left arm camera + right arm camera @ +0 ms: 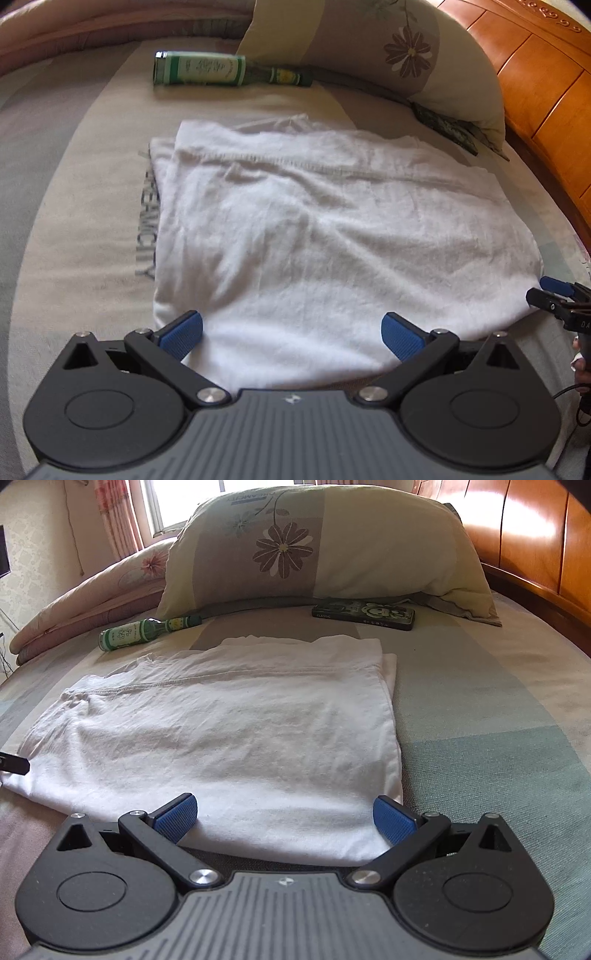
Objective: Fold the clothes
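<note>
The left gripper is spread wide, grasping nothing, over the near edge of the folded white shirt on the bed. Beyond its fingers lie a green bottle and pillow. The right gripper is likewise released, with a phone case far ahead.

Daylight is admitted through the window; glare is thrown on the headboard, edges are bowed, detail stays soft.
</note>
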